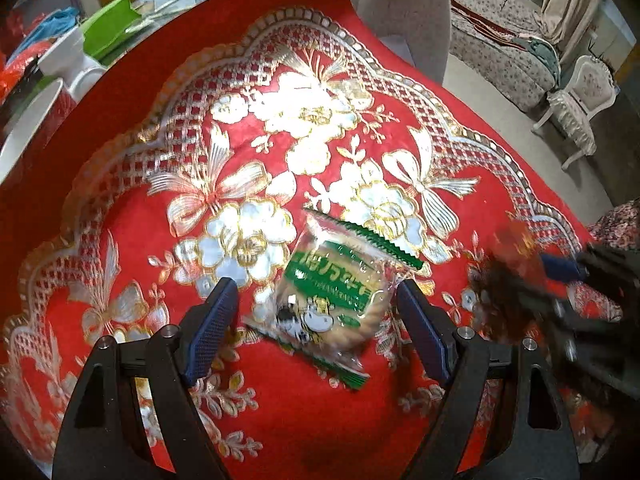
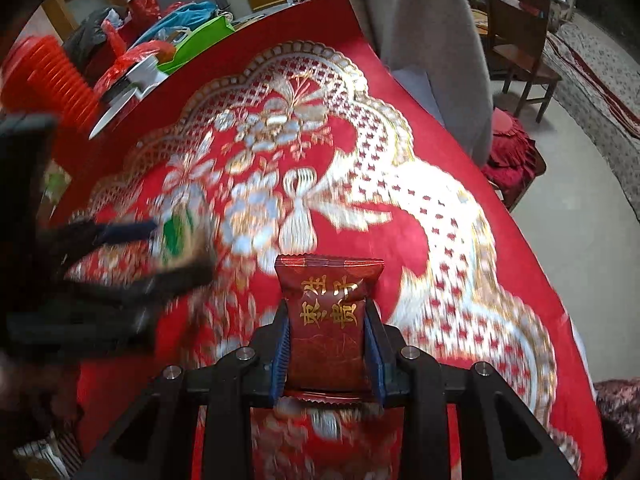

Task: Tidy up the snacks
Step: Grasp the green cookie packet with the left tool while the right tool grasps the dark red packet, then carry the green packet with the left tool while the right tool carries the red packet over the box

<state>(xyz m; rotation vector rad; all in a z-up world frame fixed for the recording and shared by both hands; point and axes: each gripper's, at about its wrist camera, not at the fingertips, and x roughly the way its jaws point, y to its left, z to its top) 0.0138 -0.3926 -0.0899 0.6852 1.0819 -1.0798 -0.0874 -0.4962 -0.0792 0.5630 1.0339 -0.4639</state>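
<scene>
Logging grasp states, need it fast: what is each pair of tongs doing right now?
Left tongs: open, straddling the green-and-white biscuit packet on the red tablecloth, not gripping it.
Right tongs: closed on the dark red snack packet.

A green-and-clear biscuit packet [image 1: 334, 296] lies on a red, gold-patterned tablecloth [image 1: 280, 140], between the wide-apart fingers of the left gripper [image 1: 318, 320]. Right of the packet, the blurred right gripper [image 1: 560, 276] holds something dark red.
</scene>
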